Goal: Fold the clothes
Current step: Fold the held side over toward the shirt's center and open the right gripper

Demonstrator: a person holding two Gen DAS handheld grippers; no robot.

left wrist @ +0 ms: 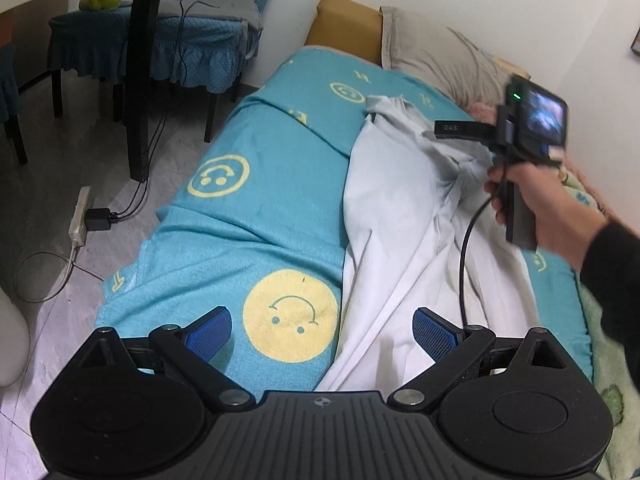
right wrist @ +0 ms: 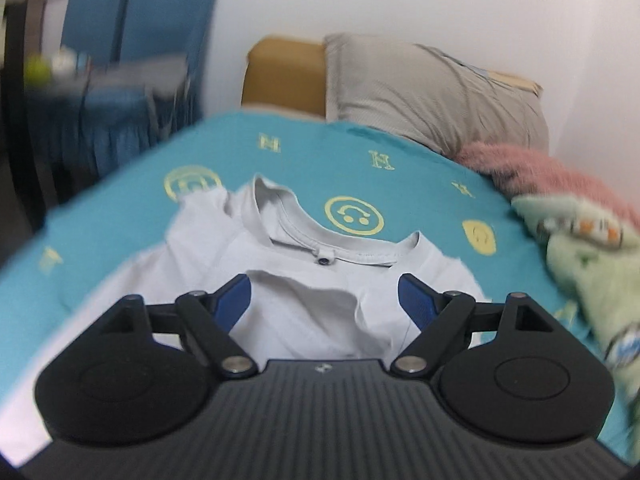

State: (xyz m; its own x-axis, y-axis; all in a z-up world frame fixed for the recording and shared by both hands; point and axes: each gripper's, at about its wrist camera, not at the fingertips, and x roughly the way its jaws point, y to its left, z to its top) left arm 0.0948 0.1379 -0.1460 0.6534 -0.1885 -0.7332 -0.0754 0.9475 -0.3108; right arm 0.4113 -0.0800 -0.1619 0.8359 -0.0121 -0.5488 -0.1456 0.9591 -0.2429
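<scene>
White T-shirt (right wrist: 304, 280) lies crumpled on bed's teal smiley blanket (left wrist: 256, 216), collar toward grey pillow (right wrist: 432, 92). Left hand-held gripper (left wrist: 322, 330) spread wide over blanket and shirt edge, pinching nothing. Right hand-held gripper (right wrist: 324, 300) spread above shirt below collar, nothing between pads. Person's hand (left wrist: 544, 204) grips right tool's handle.

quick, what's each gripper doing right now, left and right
Left gripper: open, holding nothing, over the edge of the white T-shirt.
Right gripper: open, holding nothing, above the shirt.
</scene>
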